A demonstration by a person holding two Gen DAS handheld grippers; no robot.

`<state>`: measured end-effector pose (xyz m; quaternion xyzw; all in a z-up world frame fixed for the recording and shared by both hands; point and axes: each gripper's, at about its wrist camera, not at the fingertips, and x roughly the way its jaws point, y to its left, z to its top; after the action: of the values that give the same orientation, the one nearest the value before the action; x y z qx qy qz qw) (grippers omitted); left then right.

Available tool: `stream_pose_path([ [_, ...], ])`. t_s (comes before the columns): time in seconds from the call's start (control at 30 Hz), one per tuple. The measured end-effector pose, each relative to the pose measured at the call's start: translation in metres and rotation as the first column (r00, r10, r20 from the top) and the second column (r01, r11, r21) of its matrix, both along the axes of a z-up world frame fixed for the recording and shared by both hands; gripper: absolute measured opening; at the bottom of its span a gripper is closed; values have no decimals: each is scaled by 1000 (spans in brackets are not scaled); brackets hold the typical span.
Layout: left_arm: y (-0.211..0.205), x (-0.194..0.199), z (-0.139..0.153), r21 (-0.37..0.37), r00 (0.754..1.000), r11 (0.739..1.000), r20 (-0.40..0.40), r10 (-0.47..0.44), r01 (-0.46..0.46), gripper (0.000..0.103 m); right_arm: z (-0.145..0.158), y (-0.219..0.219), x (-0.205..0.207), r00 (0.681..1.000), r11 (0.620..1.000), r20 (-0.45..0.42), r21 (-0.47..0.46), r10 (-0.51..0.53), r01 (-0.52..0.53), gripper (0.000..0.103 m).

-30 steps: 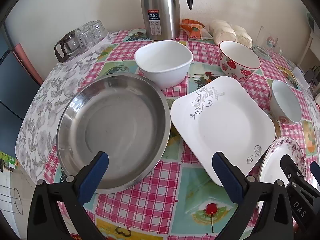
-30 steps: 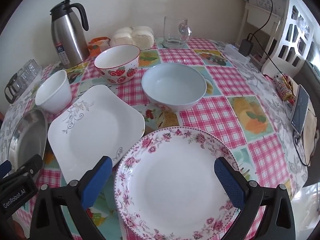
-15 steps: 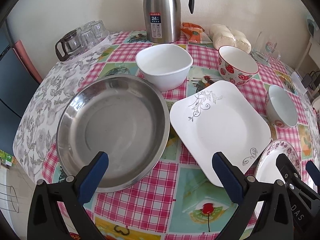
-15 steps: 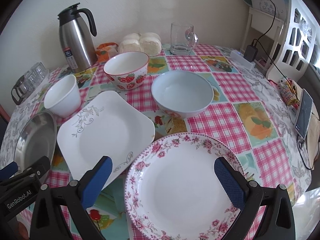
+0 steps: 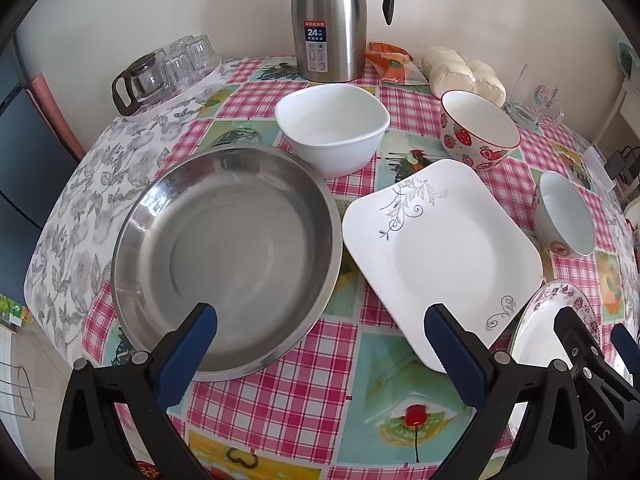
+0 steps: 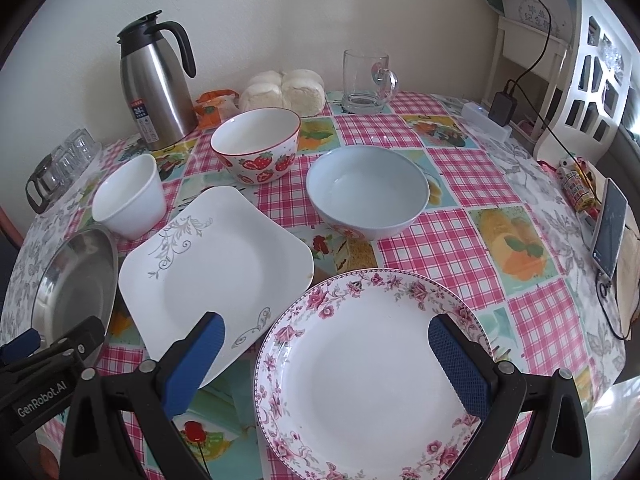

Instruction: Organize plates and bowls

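Observation:
A steel pan (image 5: 224, 256) lies at the table's left, with a white square plate (image 5: 440, 252) to its right. Behind them stand a white bowl (image 5: 332, 128), a strawberry bowl (image 5: 478, 134) and a pale blue bowl (image 5: 564, 216). A floral round plate (image 6: 372, 364) lies at the front right. My left gripper (image 5: 320, 344) is open and empty, above the table's front edge between pan and square plate. My right gripper (image 6: 328, 356) is open and empty, hovering over the floral plate.
A steel thermos jug (image 5: 330, 20), buns (image 5: 464, 74), a snack packet (image 5: 390, 62) and a glass mug (image 6: 366, 82) stand at the back. Glass cups (image 5: 168, 70) sit on a tray at the back left. A phone (image 6: 610, 228) and cables lie at the right edge.
Both grippers have pulled back and risen a little, so the dishes sit farther away in both views. Nothing on the table has moved. Both grippers stay open.

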<state>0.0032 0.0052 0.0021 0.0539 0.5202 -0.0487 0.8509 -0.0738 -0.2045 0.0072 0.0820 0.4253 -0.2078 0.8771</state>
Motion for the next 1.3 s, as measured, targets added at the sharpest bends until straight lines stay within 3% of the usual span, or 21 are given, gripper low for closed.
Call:
stream_pose_path([
  [1.3, 4, 4, -6, -14, 999, 999, -41, 32, -32, 103, -5, -2, 2, 1000, 1000, -29, 4, -9, 9, 103],
])
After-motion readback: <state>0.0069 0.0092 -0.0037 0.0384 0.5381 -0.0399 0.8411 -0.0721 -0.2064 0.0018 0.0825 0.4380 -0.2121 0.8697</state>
